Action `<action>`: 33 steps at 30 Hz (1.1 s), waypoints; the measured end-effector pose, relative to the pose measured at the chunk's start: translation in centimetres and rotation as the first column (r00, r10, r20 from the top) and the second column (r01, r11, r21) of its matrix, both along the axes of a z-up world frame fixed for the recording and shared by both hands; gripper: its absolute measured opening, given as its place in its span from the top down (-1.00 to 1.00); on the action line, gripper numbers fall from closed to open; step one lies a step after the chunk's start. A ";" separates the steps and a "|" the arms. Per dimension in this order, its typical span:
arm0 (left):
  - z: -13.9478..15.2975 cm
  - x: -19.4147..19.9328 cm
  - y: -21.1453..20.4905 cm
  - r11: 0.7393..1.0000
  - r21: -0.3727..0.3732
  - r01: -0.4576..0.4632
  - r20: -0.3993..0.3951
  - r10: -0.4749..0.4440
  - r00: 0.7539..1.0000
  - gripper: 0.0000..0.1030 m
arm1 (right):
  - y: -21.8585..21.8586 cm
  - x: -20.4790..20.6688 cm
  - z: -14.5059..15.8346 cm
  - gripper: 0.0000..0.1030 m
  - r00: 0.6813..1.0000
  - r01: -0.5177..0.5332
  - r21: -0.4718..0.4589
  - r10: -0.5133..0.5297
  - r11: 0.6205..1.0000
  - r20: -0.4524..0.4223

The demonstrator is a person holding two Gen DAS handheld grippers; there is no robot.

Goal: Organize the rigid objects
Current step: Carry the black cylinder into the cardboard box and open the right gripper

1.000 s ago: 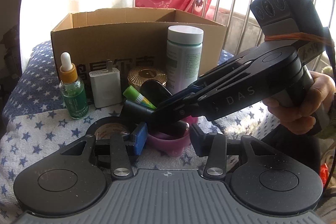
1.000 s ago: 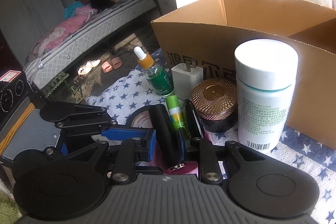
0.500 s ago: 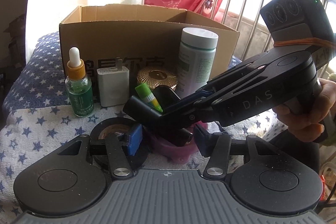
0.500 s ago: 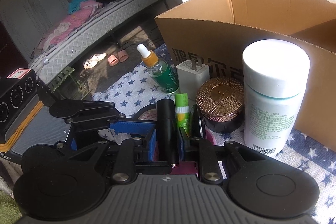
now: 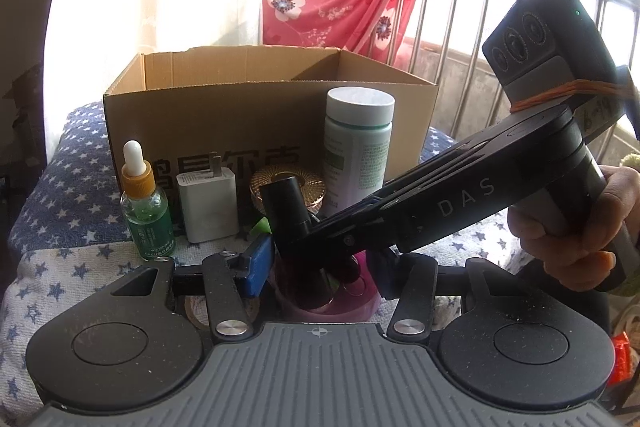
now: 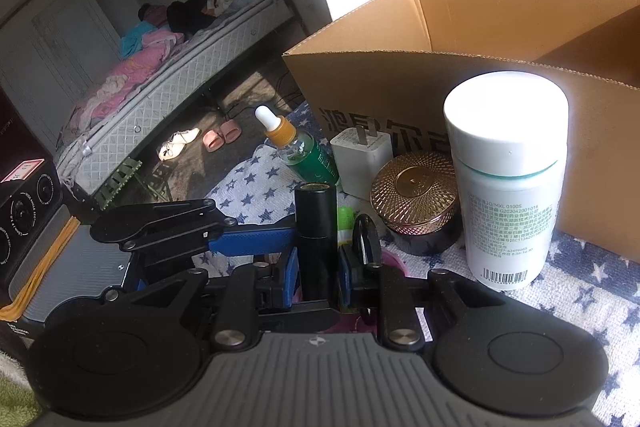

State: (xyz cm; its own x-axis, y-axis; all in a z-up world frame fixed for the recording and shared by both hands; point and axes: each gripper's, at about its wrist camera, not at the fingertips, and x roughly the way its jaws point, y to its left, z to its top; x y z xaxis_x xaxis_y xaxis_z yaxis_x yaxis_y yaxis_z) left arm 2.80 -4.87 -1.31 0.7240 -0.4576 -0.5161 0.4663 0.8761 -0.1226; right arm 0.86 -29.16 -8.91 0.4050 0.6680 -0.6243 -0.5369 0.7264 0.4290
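- Since a second ago, your right claw [image 6: 318,267] has lifted the black tube [image 6: 316,223] from a slant to nearly upright, most of it now clear of the pink cup [image 5: 328,303]; your left claw [image 5: 316,267] has crept closer to that cup.
- Your right claw is pinching the black tube, blue pads pressed on both its sides.
- Your left claw has just been closing a little; its blue pads straddle the pink cup, but I cannot tell whether they press its wall. It looks like you are steadying the cup.
- Just past the right claw's tips, a green stick [image 6: 346,219] and a dark oval item [image 6: 366,239] sit in the cup.
- Beyond both claws, in a row against the cardboard box [image 5: 224,115], stand the green dropper bottle [image 5: 146,211], white charger [image 5: 208,205], gold-lidded jar [image 6: 414,195] and white bottle [image 6: 506,179].
- Nothing shows inside the box from these angles, though its floor is hidden.
- By my reading you are early on: one item is in hand and not yet placed, and the rest wait on the star-patterned cloth [image 5: 68,167].
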 end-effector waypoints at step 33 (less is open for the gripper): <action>6.0 17.7 2.3 0.987 0.069 -0.144 -0.118 0.151 0.981 -0.04 | 3.3 20.5 1.4 0.52 0.883 0.266 0.015 -0.238 0.964 -0.405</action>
